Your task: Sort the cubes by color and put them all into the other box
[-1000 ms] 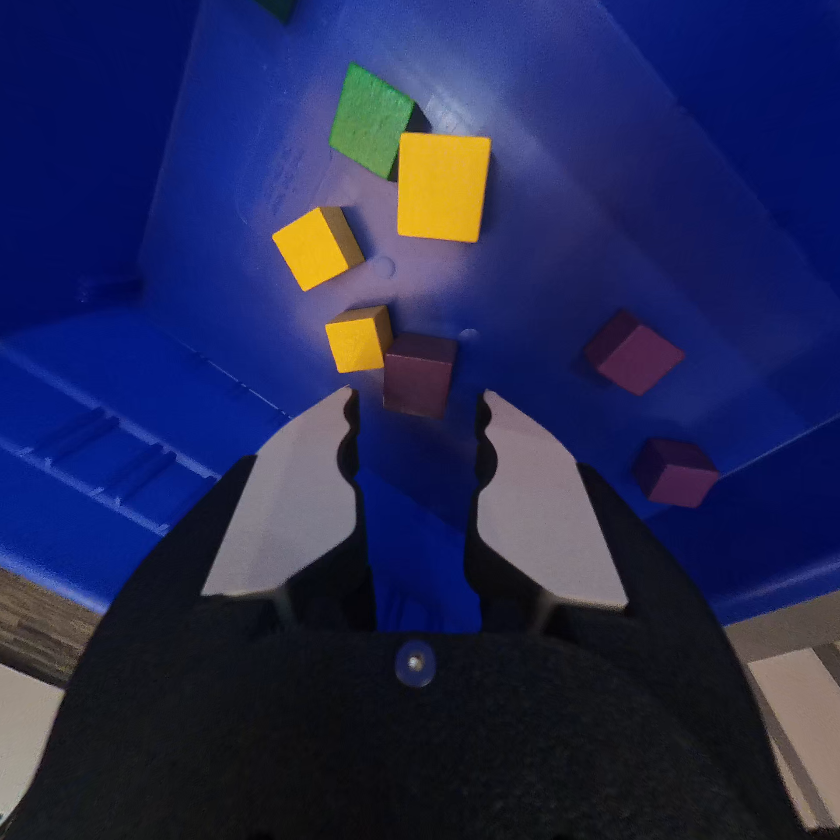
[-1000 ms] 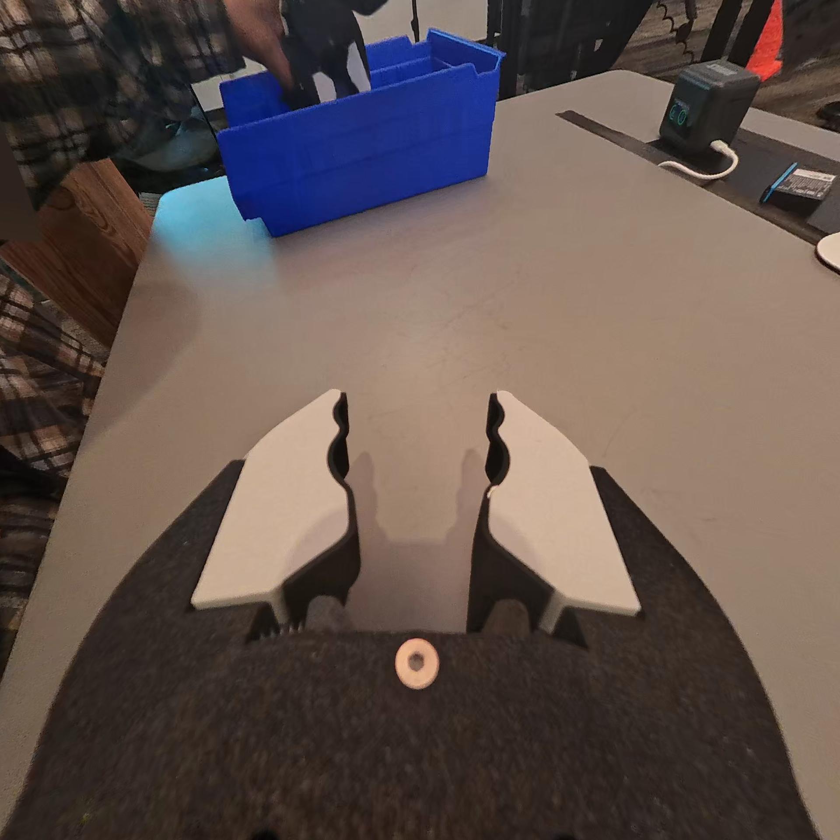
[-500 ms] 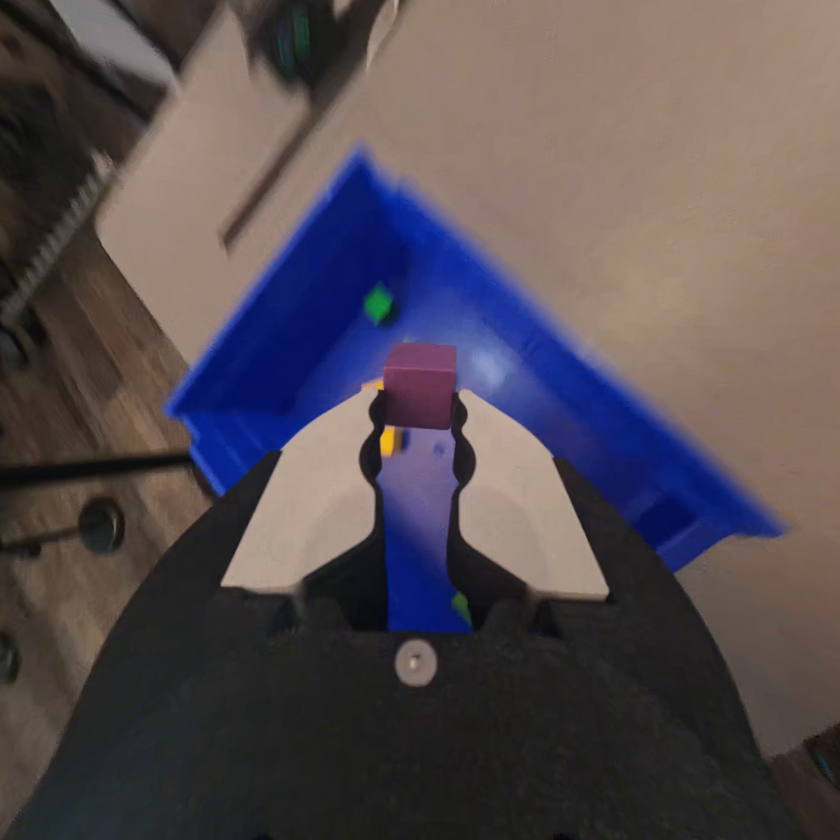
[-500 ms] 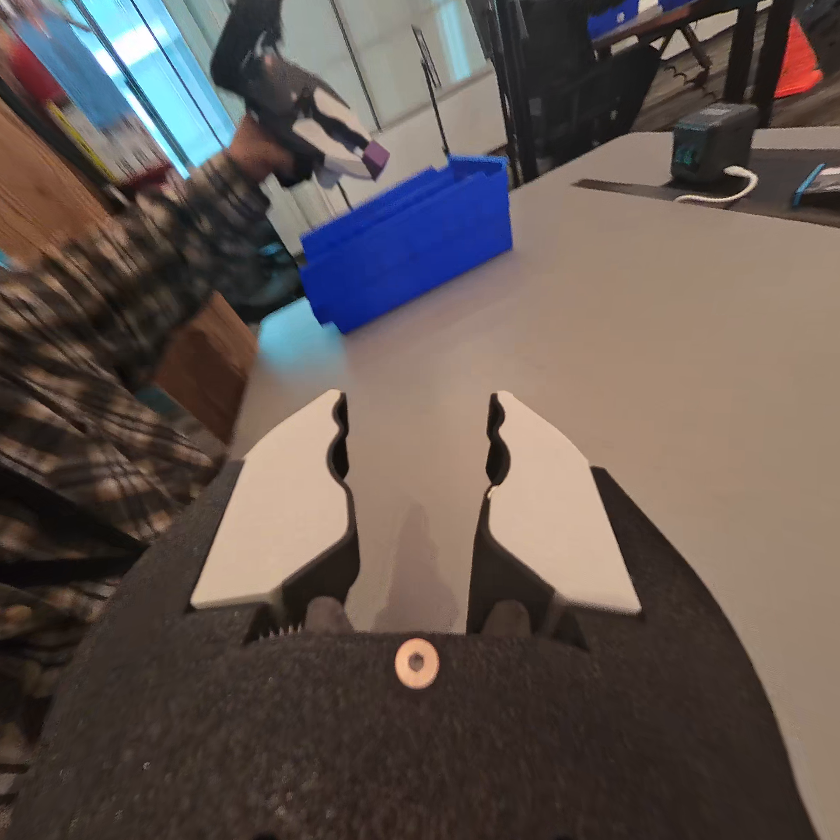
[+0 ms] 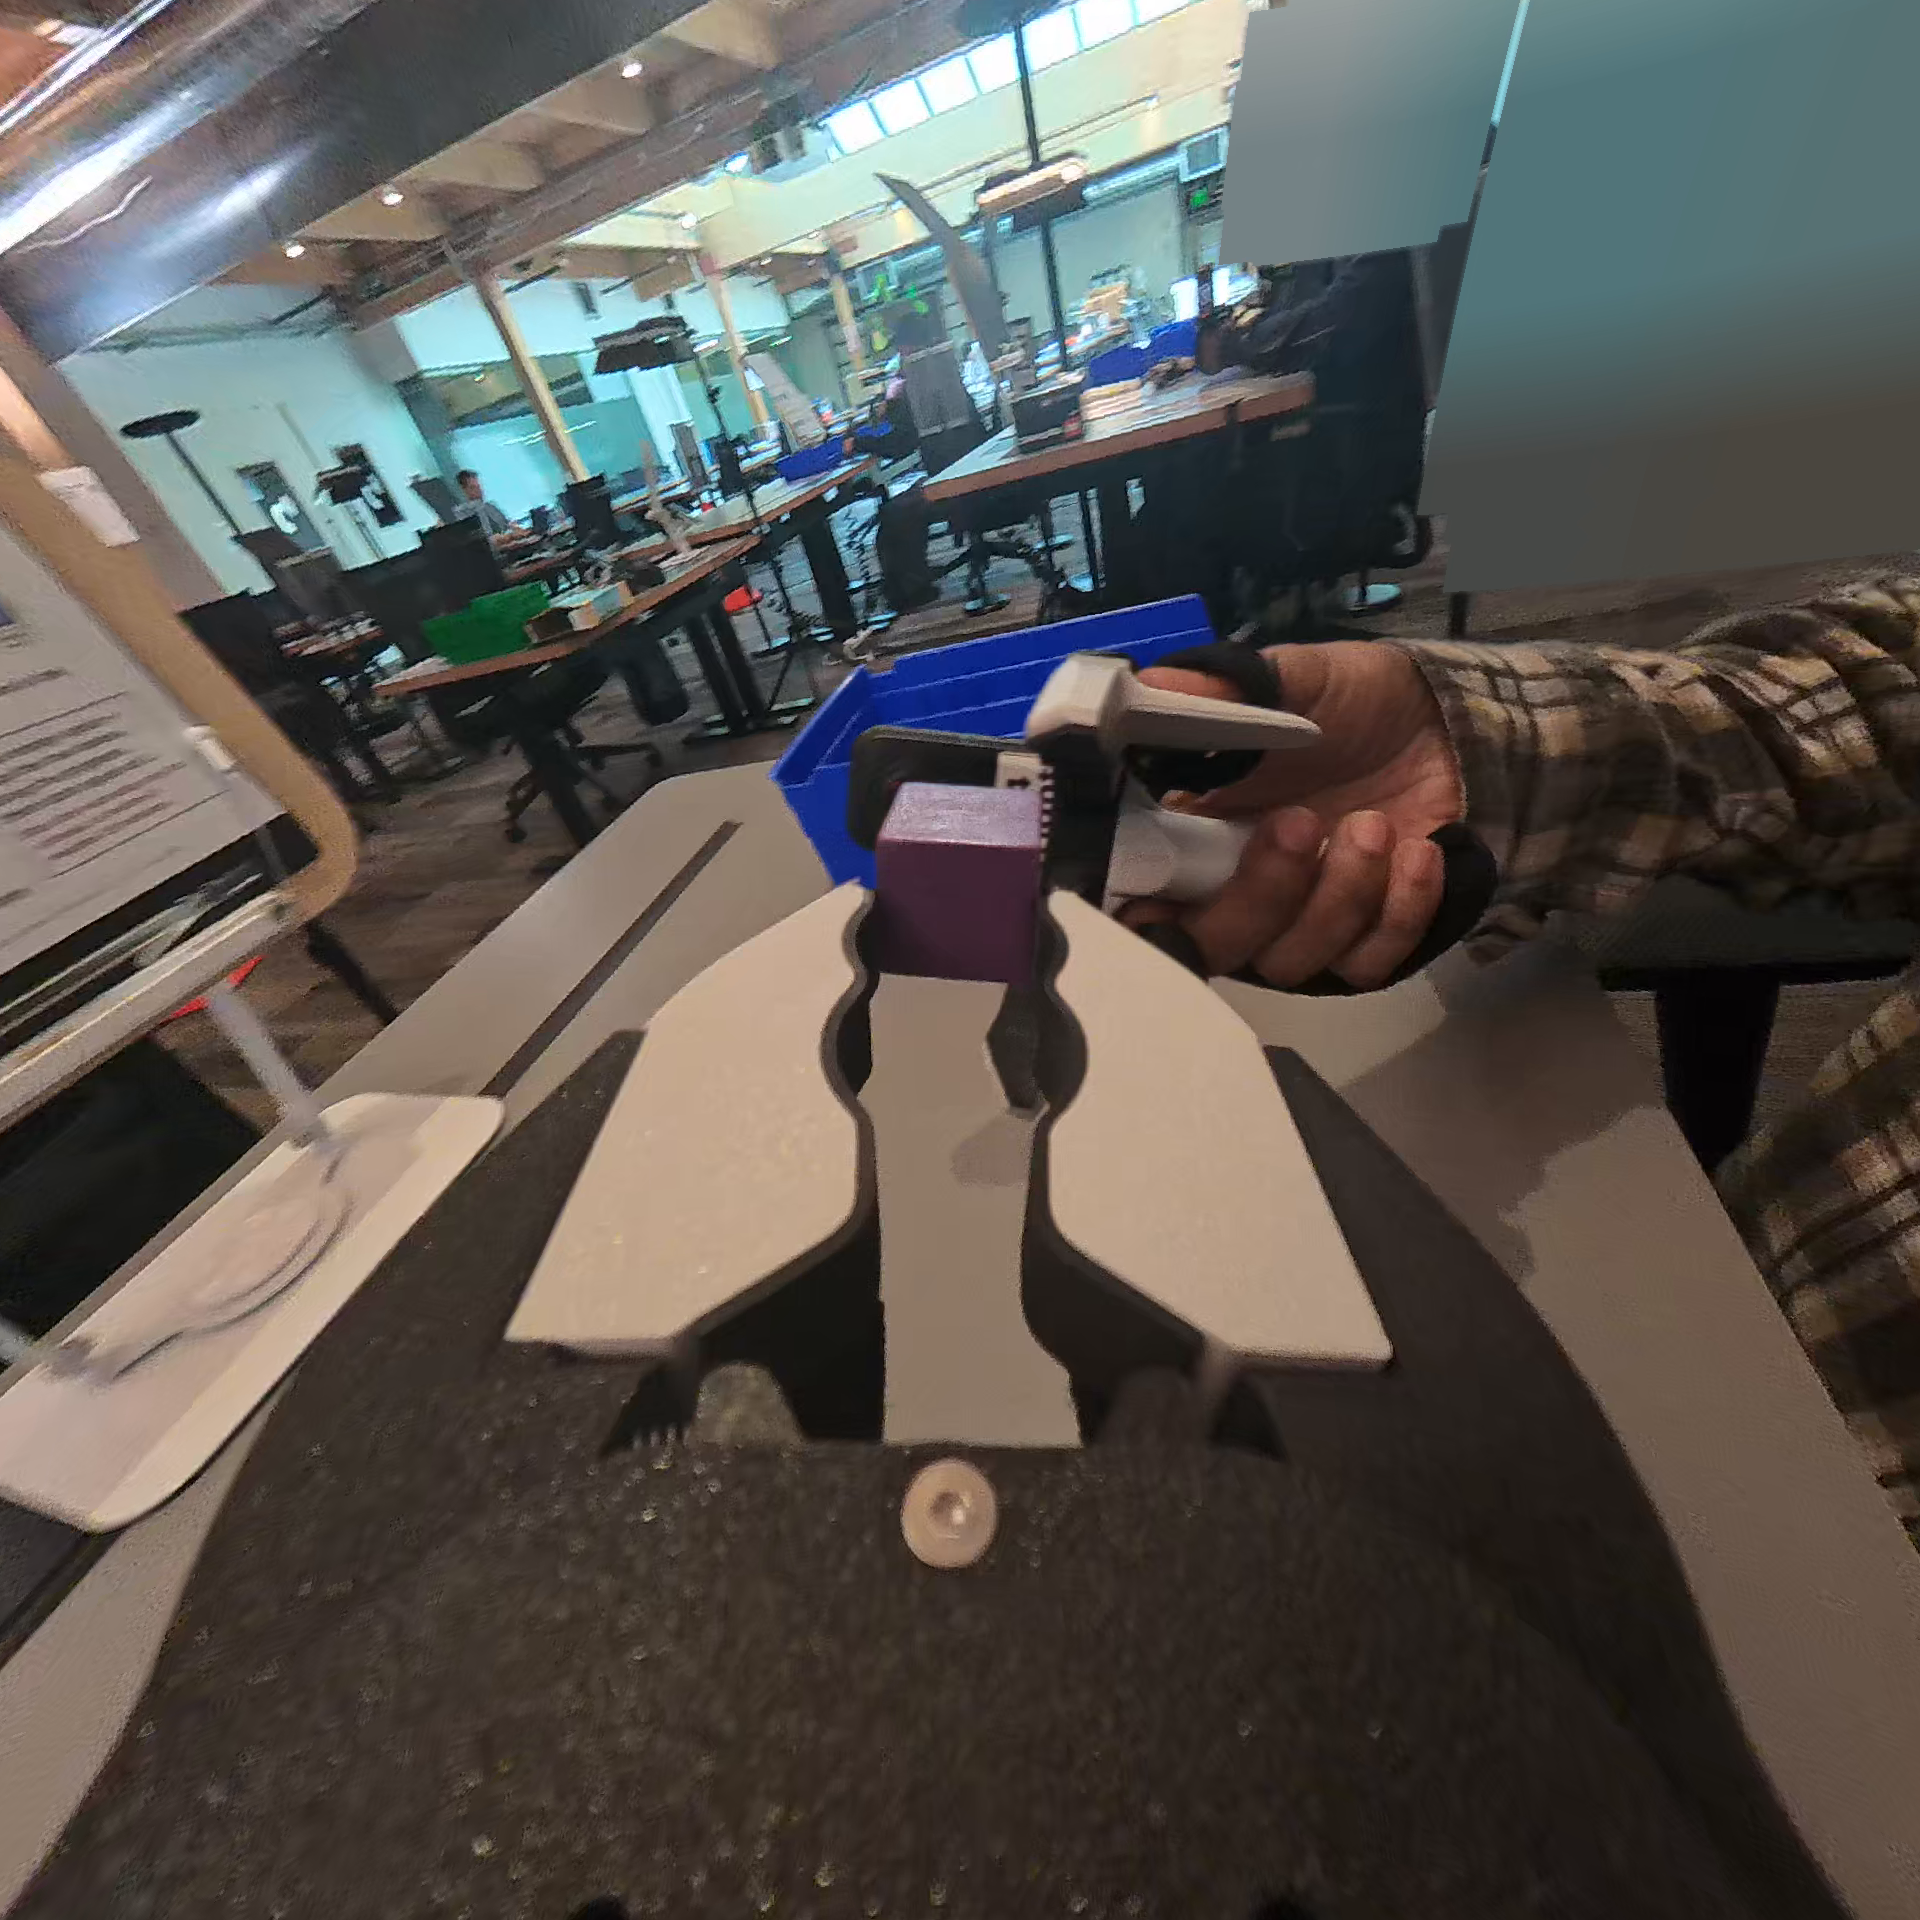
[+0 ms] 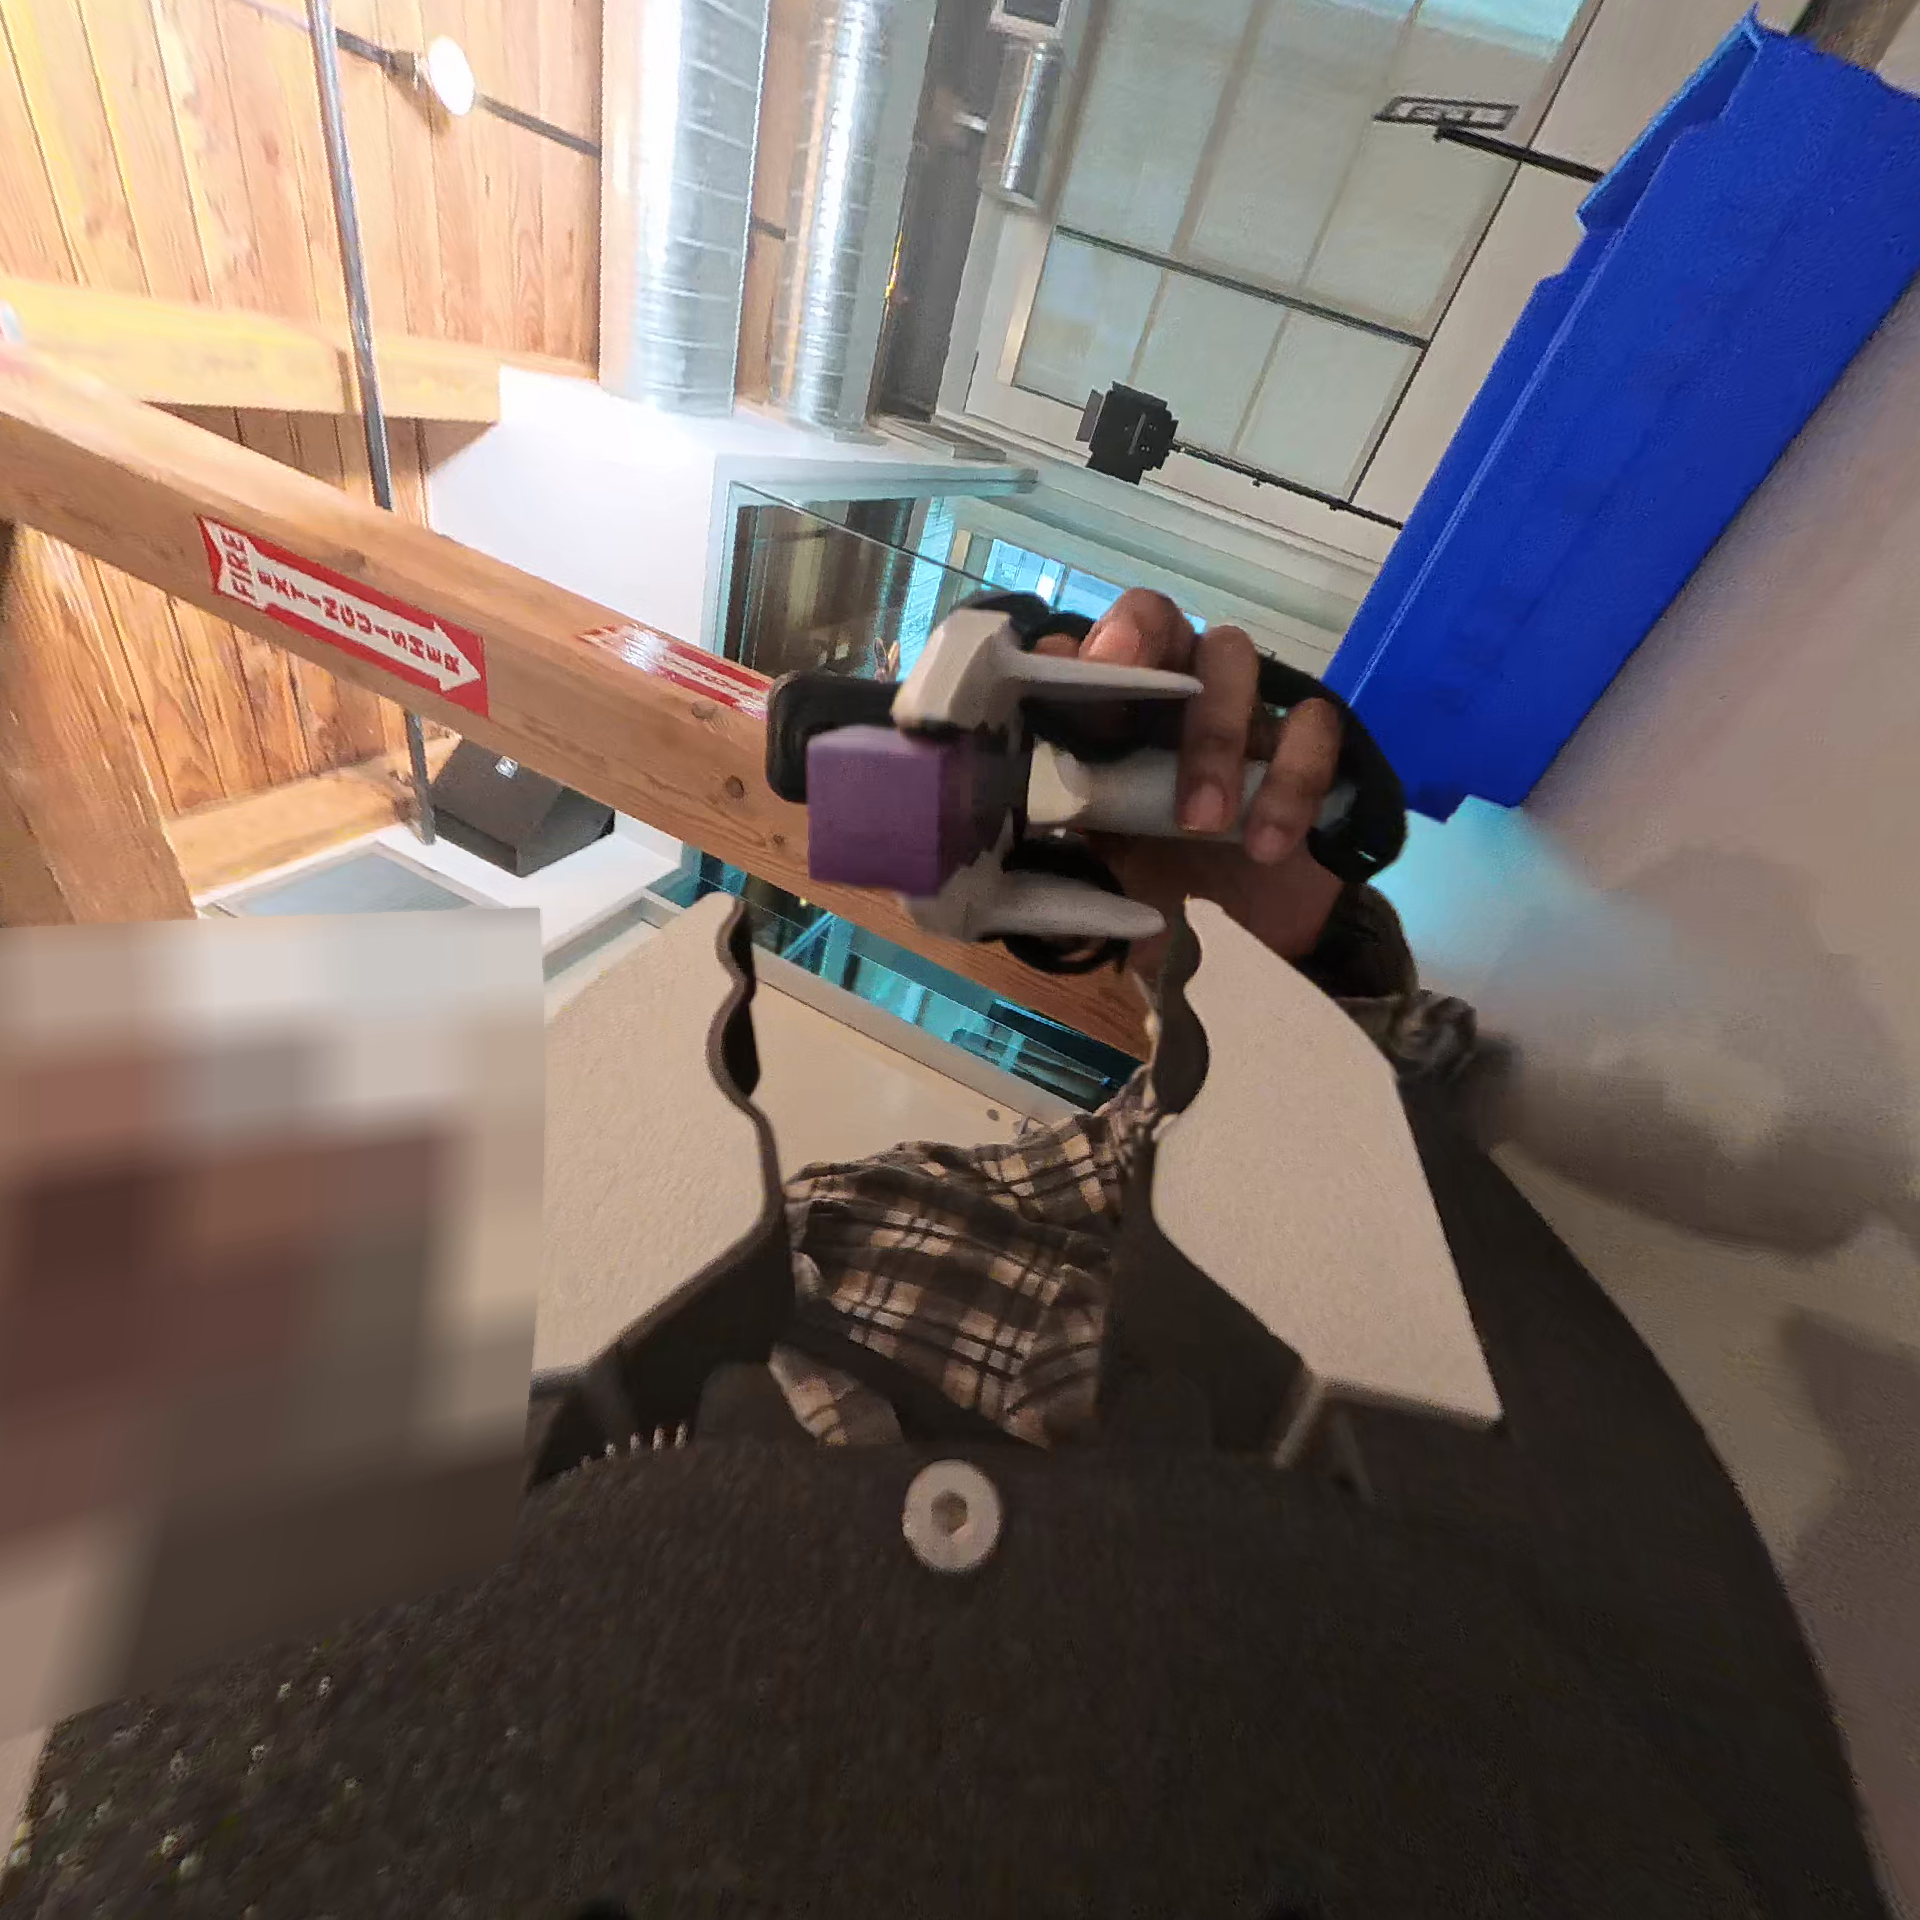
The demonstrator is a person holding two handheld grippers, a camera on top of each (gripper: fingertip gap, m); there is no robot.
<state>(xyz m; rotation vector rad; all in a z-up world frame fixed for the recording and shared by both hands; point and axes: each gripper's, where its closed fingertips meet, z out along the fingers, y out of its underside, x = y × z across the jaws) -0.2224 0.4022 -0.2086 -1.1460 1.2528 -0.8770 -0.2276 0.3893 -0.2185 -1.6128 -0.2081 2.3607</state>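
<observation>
1. The left gripper (image 5: 954,914) holds a purple cube (image 5: 956,894) pinched between its two fingertips, raised above the grey table (image 5: 1455,1143).
2. In the left wrist view the cube sits at the fingertips, about 12 o'clock from the gripper's screw, with its top face and front face both showing.
3. The right gripper (image 6: 961,935) has its fingers spread wide with nothing between them.
4. In the left wrist view the right gripper (image 5: 1049,821) appears just behind the cube, at about 1 o'clock from it, gripped by a hand (image 5: 1340,831) in a plaid sleeve (image 5: 1662,758); its fingers point toward the cube, and whether they touch it cannot be told.
5. In the right wrist view the left gripper (image 6: 914,810) faces the camera at 12 o'clock, with the cube (image 6: 878,810) at its tip and a hand (image 6: 1226,769) around its handle.
6. A blue box (image 5: 987,686) stands on the table behind the right gripper, at about 12 o'clock in the left wrist view.
7. Another blue box (image 6: 1621,468) shows at 2 o'clock in the tilted right wrist view, resting on the table (image 6: 1714,935).
8. A white stand base (image 5: 260,1299) lies on the table at 9 o'clock in the left wrist view.
</observation>
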